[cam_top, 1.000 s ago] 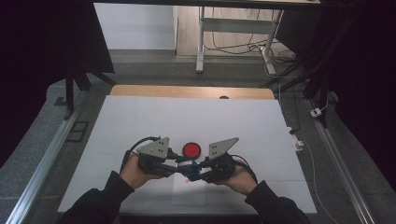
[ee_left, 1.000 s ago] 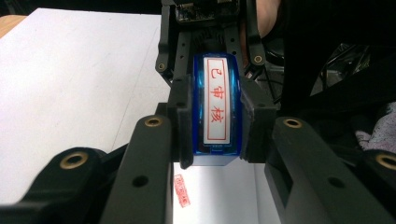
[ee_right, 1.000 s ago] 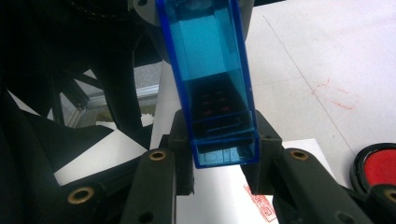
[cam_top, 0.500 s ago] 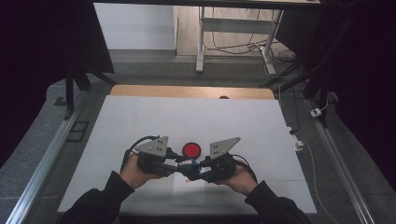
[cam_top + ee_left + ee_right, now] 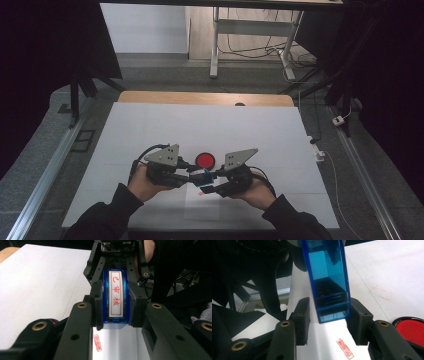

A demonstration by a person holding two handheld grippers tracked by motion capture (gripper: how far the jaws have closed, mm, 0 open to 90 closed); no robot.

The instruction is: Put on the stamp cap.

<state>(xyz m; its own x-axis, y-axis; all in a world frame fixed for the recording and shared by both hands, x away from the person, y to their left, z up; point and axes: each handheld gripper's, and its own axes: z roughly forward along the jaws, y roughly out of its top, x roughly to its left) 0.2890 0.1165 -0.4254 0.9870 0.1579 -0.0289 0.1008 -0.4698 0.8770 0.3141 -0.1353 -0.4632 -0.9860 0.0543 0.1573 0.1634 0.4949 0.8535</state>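
Left tongs (image 5: pixel 113 302) clamped on blue stamp (image 5: pixel 115 296), right tongs (image 5: pixel 329 321) just opening, pads slightly apart from it, both hands level, facing inward, red ink pad (image 5: pixel 204 160) just beyond

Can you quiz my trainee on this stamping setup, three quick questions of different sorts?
1. True or false: the left gripper is clamped on the blue stamp.
2. What lies on the table beyond the grippers? A) red ink pad B) green cup C) scissors
3. What is printed on the paper sheet below the stamp?

Key: 1 true. 2 A. 3 a small red stamp mark. The right gripper has just been opening; a gap shows beside its left finger.
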